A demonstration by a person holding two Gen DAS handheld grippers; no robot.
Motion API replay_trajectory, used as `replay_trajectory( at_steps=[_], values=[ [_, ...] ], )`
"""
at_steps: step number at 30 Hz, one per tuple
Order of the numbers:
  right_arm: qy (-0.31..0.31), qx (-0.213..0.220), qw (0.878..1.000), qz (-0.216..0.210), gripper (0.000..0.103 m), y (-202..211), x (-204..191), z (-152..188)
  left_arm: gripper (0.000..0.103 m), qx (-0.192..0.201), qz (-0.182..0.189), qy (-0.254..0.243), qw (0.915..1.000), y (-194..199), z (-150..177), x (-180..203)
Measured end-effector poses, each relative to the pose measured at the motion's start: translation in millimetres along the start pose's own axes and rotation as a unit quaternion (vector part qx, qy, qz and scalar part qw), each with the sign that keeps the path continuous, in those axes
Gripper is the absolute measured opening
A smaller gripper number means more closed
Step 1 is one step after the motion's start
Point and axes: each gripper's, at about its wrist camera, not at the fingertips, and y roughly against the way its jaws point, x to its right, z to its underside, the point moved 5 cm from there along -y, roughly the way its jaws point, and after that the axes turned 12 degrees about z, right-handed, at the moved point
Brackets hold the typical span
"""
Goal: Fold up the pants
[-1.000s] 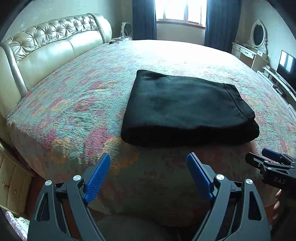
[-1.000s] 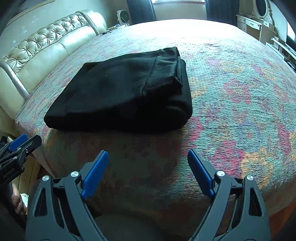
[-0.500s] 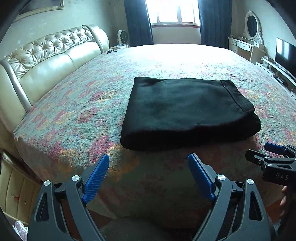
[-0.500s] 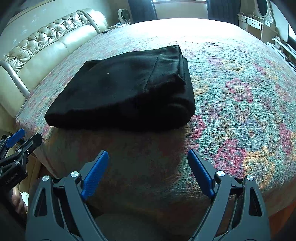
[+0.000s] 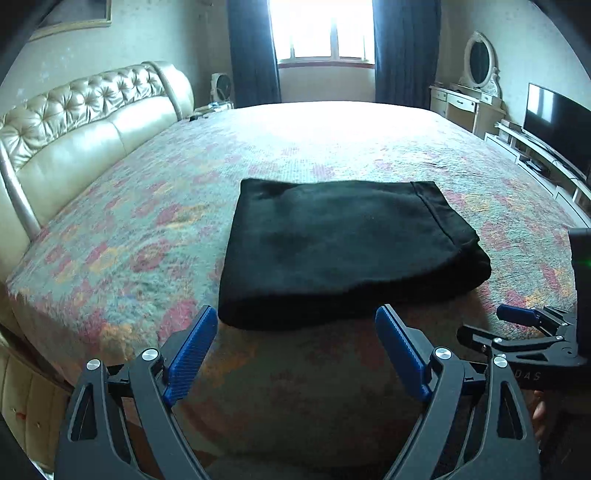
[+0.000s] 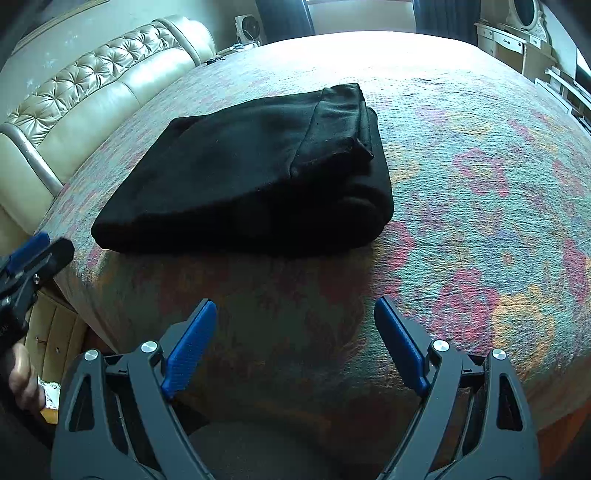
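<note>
Left wrist view has the left gripper (image 5: 295, 325) nearest, its two blue-padded fingers (image 5: 190, 354) spread wide apart with nothing between them, held over the front side of the bed (image 5: 122, 258). Just past the fingertips lie the pants (image 5: 343, 247), black and folded into a thick, roughly square bundle, resting flat on the flowered bedspread close to the bed's near edge. The bundle's near folded edge spans the gap between the jaws and runs a little wider on the right, but the fingers do not touch the cloth. A hemmed band runs along the bundle's right side. At the right border of this view the right gripper (image 5: 517, 325) shows from the side, low by the bed edge and apart from the pants. Right wrist view shows the right gripper (image 6: 295, 321) with its jaws likewise wide apart and empty, over the bedspread. From here the pants (image 6: 243, 173) lie farther ahead and to the left of the jaws, well clear of both fingertips, with the stacked layers visible at their right end. The left gripper (image 6: 33, 254) peeks in at the left border. Farther off stand the padded cream headboard (image 5: 85, 125) on the left, then the dark curtains (image 5: 406, 48) and bright window (image 5: 321, 29) at the back, with a dressing table (image 5: 469, 103) and television (image 5: 557, 125) to the right.
</note>
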Motion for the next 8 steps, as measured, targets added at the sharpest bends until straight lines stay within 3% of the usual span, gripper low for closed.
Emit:
replay_trajectory(
  at_steps=[2, 4, 8],
  values=[
    [-0.002, -0.002, 1.0, -0.003, 0.087, 1, 1, -1, 0.086, 0.018, -0.008, -0.003, 0.9998, 1, -17, -9],
    [-0.007, 0.005, 1.0, -0.008, 0.087, 6, 2, -7, 0.086, 0.034, -0.006, 0.023, 0.9991, -3, -33, -30],
    [-0.005, 0.037, 0.999, -0.001, 0.087, 13, 15, -43, 0.086, 0.015, -0.027, 0.069, 0.9972, -37, -57, -97]
  ],
)
